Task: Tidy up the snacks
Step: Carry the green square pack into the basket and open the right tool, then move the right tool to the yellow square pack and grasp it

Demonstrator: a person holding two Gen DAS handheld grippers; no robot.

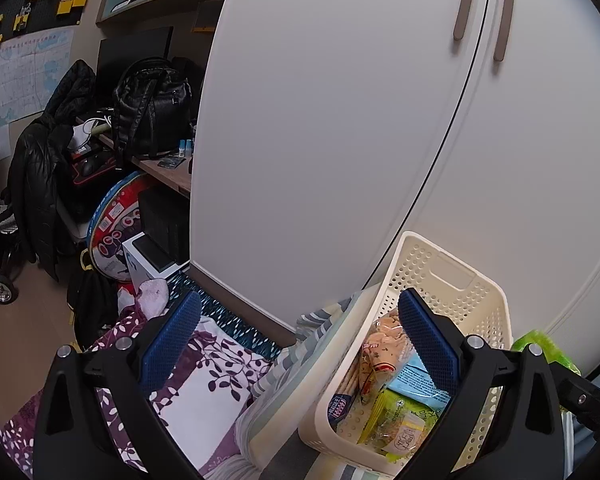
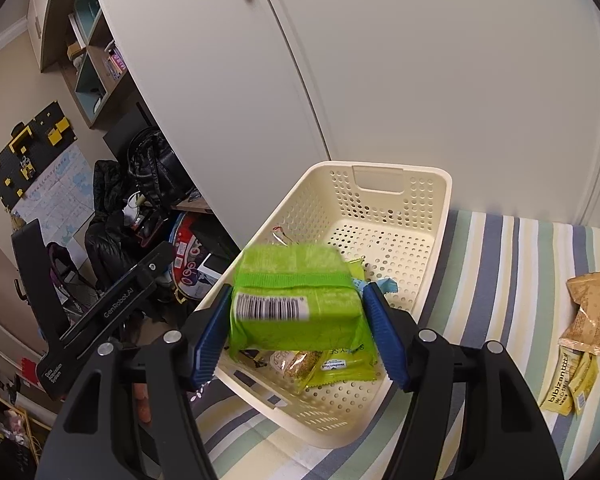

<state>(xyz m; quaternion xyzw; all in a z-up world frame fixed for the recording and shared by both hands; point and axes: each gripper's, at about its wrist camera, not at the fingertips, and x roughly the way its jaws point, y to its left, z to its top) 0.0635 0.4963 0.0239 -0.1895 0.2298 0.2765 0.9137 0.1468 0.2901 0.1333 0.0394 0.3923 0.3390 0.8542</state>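
Above the cream basket (image 2: 428, 200), the right gripper (image 2: 300, 332) pinches a green snack pack (image 2: 296, 308); the left gripper (image 1: 300, 344) hangs open. Released crooked, the slick pack may catch the rim and slide onto the bed (image 2: 508, 256).

The green packet (image 2: 296, 308) between the right tongs (image 2: 298, 332) is motion-blurred, its print unreadable apart from a barcode, and it hides the snacks beneath it in the basket (image 2: 440, 216). In the left wrist view, the right finger (image 1: 428, 344) covers part of the basket's contents. The yellow sachets (image 2: 568, 392) on the striped bed sit near the frame's edge, with print too small to read fully.
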